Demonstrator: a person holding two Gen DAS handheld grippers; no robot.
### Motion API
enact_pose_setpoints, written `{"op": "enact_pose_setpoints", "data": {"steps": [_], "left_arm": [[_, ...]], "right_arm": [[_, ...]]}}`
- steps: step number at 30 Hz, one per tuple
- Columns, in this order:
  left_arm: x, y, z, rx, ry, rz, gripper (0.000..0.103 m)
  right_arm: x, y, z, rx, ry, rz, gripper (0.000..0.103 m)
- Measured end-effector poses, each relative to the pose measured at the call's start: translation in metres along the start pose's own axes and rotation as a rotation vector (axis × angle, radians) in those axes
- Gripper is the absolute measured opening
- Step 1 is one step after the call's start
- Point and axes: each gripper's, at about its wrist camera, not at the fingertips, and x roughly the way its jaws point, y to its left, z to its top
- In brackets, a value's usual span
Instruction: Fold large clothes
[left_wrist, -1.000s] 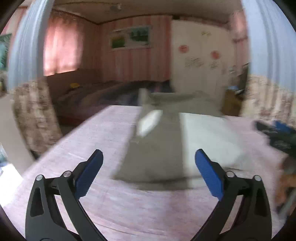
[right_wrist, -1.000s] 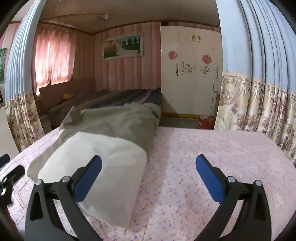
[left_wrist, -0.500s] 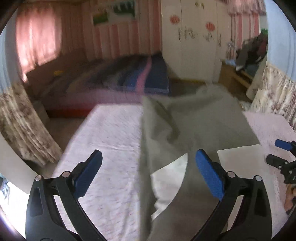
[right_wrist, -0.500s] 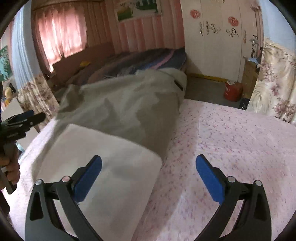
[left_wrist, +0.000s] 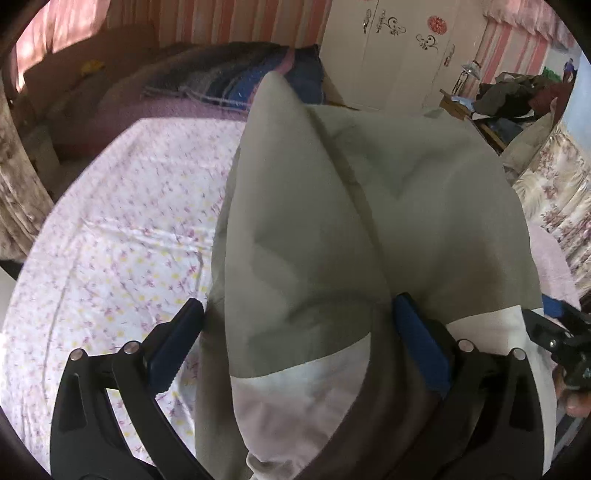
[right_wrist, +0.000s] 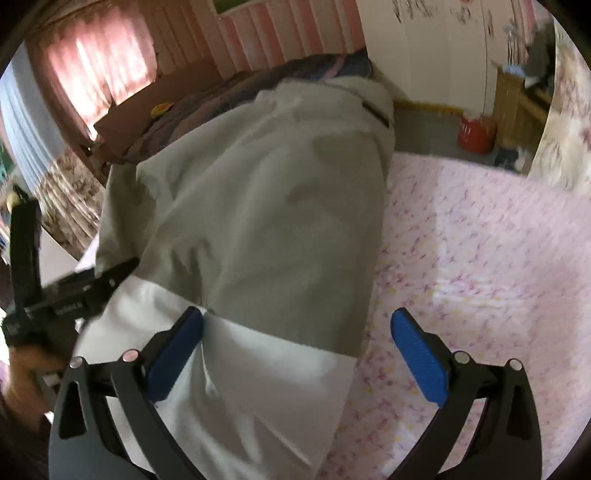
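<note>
Here, my left gripper (left_wrist: 295, 347) and right gripper (right_wrist: 295, 343) hang over the near end of a grey-and-white garment (left_wrist: 351, 221) lying lengthwise on the floral-sheeted bed (left_wrist: 122, 236), toward its left edge. Both sets of jaws stand apart, clamped on nothing, with cloth between them. To fold cleanly, I judge each should pinch one near corner of the white hem, then lift evenly together.
</note>
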Motion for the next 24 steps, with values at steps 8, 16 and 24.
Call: {"op": "enact_pose_setpoints", "data": {"steps": [8, 16, 24], "left_arm": [[0.010, 0.003, 0.005, 0.009, 0.030, -0.038, 0.100], [-0.019, -0.049, -0.004, 0.112, -0.049, 0.020, 0.045], [-0.042, -0.187, -0.020, 0.140, -0.114, -0.093, 0.038]], "right_arm": [[0.001, 0.026, 0.005, 0.021, -0.027, -0.039, 0.047], [-0.032, 0.023, 0.010, -0.024, -0.097, 0.002, 0.024], [-0.130, -0.074, 0.013, -0.086, -0.141, -0.165, 0.023]]}}
